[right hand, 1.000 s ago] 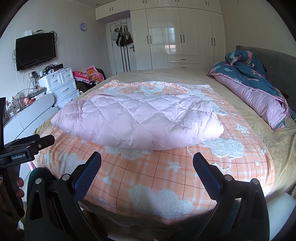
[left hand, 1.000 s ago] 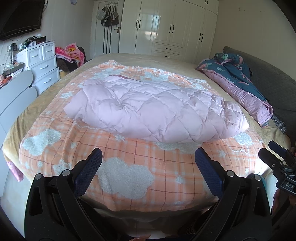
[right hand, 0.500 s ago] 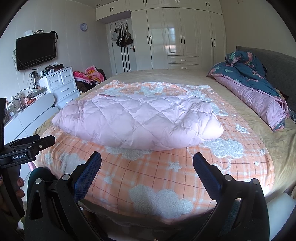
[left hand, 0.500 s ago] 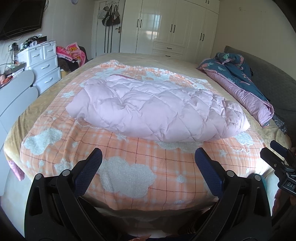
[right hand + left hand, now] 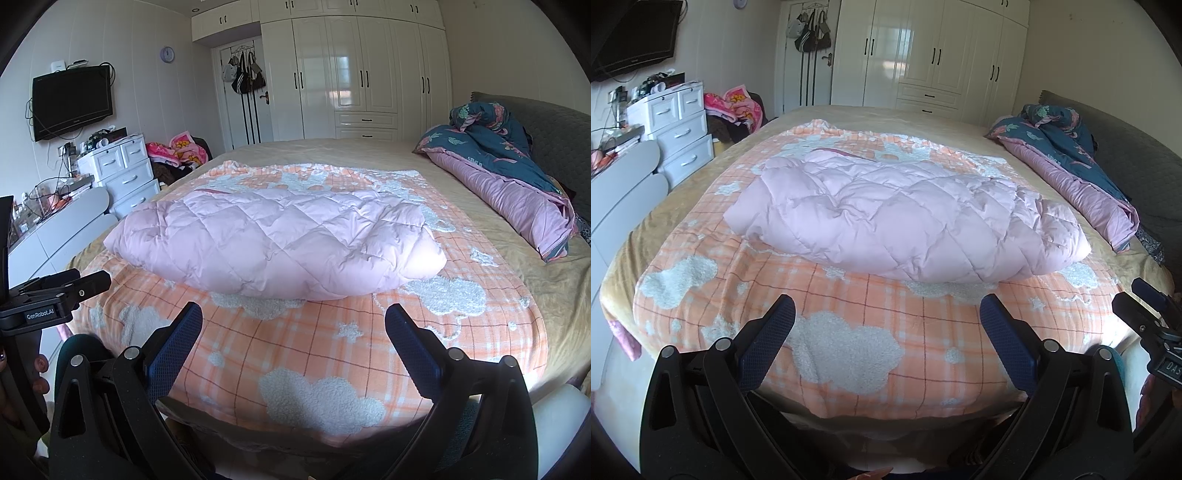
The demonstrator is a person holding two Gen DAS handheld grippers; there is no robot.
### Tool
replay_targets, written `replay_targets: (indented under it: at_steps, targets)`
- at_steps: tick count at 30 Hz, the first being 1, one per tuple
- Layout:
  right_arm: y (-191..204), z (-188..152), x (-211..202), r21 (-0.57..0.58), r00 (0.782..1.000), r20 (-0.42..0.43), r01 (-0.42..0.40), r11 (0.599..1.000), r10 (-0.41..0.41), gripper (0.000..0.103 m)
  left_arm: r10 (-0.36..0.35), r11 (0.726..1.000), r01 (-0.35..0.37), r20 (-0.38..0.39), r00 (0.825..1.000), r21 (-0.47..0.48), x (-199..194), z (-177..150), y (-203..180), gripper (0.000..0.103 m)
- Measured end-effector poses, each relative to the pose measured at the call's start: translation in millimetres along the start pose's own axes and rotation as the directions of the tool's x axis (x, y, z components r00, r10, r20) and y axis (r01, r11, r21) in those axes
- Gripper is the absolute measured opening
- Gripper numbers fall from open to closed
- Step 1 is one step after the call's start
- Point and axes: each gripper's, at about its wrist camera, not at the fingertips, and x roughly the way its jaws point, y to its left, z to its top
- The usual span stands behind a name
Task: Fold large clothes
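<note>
A pale pink quilted garment (image 5: pixel 905 218) (image 5: pixel 280 240), puffy and stitched in diamonds, is seen lying in a folded bundle on the middle of the bed, stretched from left to right. It is carried by an orange checked blanket (image 5: pixel 857 332) (image 5: pixel 314 354) with white fleecy cloud patches, which is spread over a beige bed sheet (image 5: pixel 646 236) (image 5: pixel 535 280). A strip of darker pink lining is shown at the far left edge of the garment.

The left claw (image 5: pixel 886 317) is held at the near edge of the bed, its blue-padded fingers (image 5: pixel 768 343) spread wide and nothing gripped between them; it is kept clear of the garment. The right claw (image 5: pixel 293 325) is held likewise, wide and empty, near the garment's near edge but apart from it. In the right wrist view the body of the left claw is seen at the left edge, with part of a hand (image 5: pixel 22 373) around its handle.

Along the right side of the bed a rolled duvet (image 5: pixel 1071 162) (image 5: pixel 509 173), dark blue floral outside and mauve inside, is laid against a grey headboard (image 5: pixel 554 125). To the left a white chest of drawers (image 5: pixel 679 125) (image 5: pixel 122 166) is placed, with a wall-mounted television (image 5: pixel 72 101) above it. White wardrobes (image 5: pixel 942 59) (image 5: pixel 369 66) are ranged along the far wall, and bags (image 5: pixel 245 74) are hung on a door beside them.
</note>
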Motion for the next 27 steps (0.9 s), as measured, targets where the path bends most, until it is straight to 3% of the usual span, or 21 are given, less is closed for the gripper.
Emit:
replay_targets:
  at_steps: [27]
  targets:
    - [5.8,3.9,-4.0,-0.013,1.000,0.005,-0.003,1.000,0.003,0.099,0.003,1.000,-0.003,-0.001,1.000,0.001,-0.3,0.6,1.2,0.094]
